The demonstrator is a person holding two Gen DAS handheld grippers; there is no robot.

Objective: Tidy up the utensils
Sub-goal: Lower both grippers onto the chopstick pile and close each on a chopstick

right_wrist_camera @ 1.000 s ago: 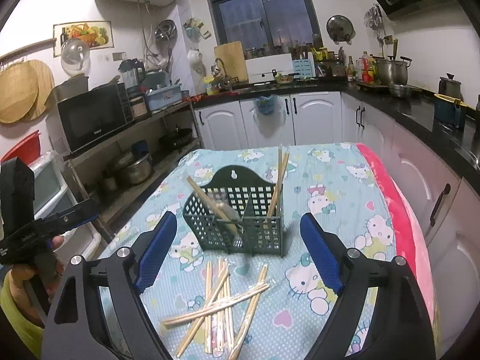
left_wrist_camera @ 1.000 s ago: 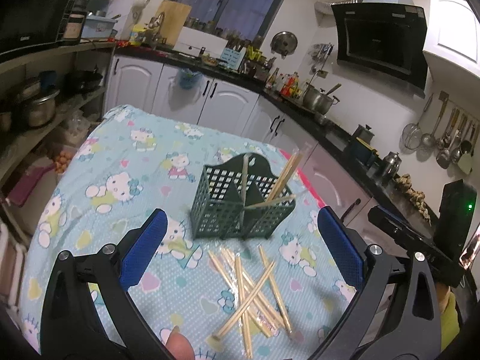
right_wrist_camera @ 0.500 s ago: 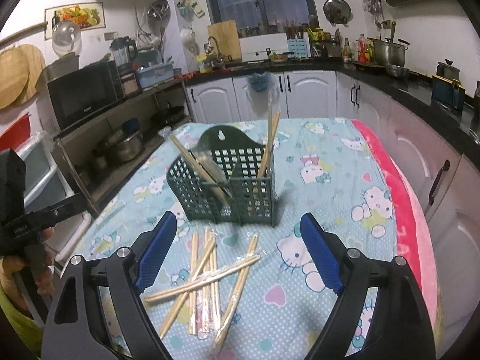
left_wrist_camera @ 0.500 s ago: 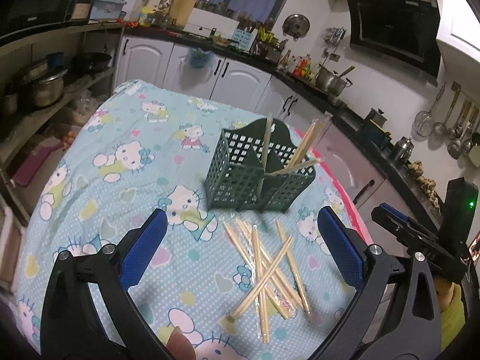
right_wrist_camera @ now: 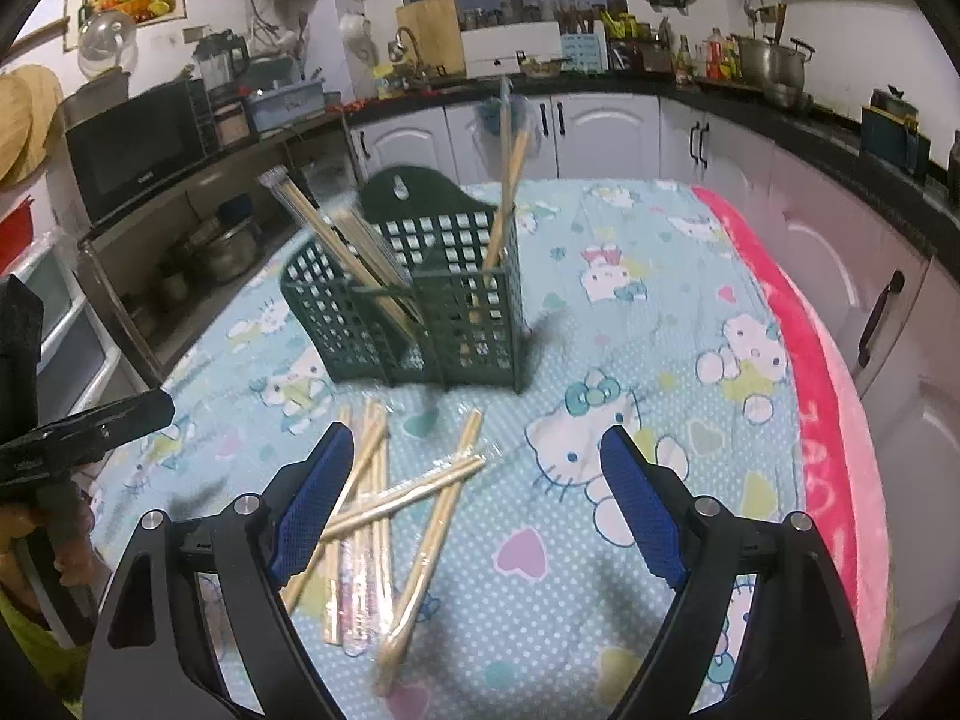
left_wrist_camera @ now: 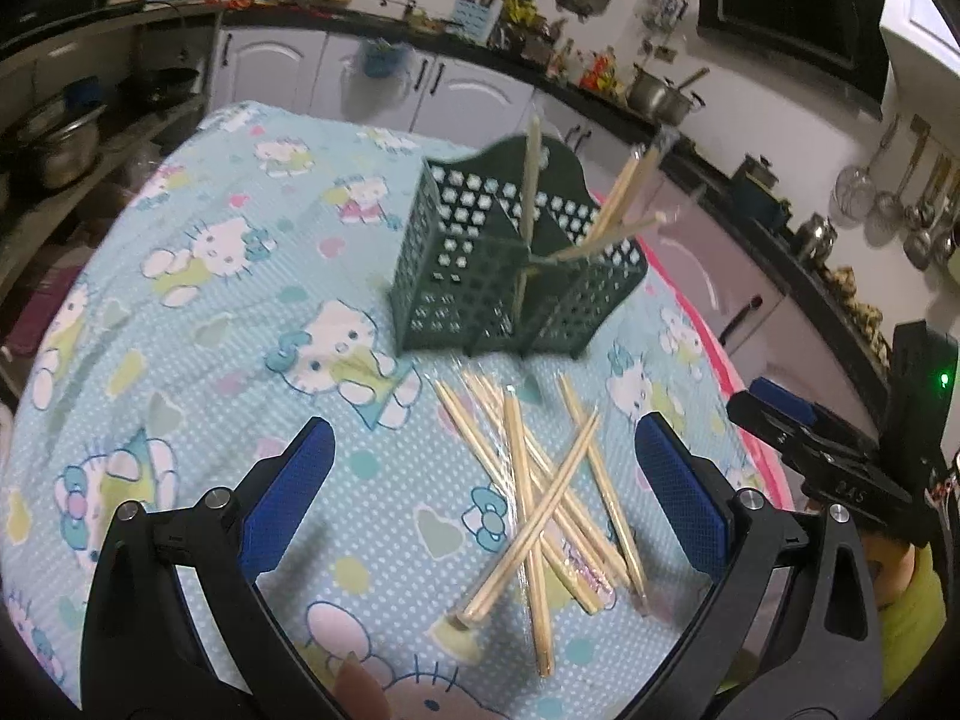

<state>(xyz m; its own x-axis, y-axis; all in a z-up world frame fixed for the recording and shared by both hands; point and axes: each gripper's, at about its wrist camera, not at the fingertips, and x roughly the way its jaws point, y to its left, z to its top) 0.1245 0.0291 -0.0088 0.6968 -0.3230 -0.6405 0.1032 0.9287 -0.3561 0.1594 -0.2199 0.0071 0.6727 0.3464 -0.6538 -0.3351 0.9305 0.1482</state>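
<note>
Green plastic lattice formed the utensil caddy (left_wrist_camera: 510, 276) that stood upright on your bench, on the cartoon-cat cloth (left_wrist_camera: 240, 312), with a divider splitting it into compartments. Several wrapped chopsticks (right_wrist_camera: 354, 264) leaned out of one compartment toward the shelving side, and a couple more (right_wrist_camera: 507, 180) stood nearly upright in the compartment beside it.

In front of the caddy, a loose pile of chopsticks (left_wrist_camera: 540, 492) lay crisscrossed on the cloth, some in clear wrappers, one long stick lying diagonally over the others.

Your left tongs (left_wrist_camera: 480, 498) hung above the cloth with their blue pads spread wide, holding nothing; the pile lay between them in that view, closer to the right-hand pad. Your right tongs (right_wrist_camera: 474, 510) were likewise parted and empty, positioned over the pile's near edge, the left blue pad (right_wrist_camera: 312, 504) overlapping several sticks in the wrist view. Whether that pad touched them, you could not tell from the pictures.

A pink edge (right_wrist_camera: 804, 360) ran along the cloth's right side.
</note>
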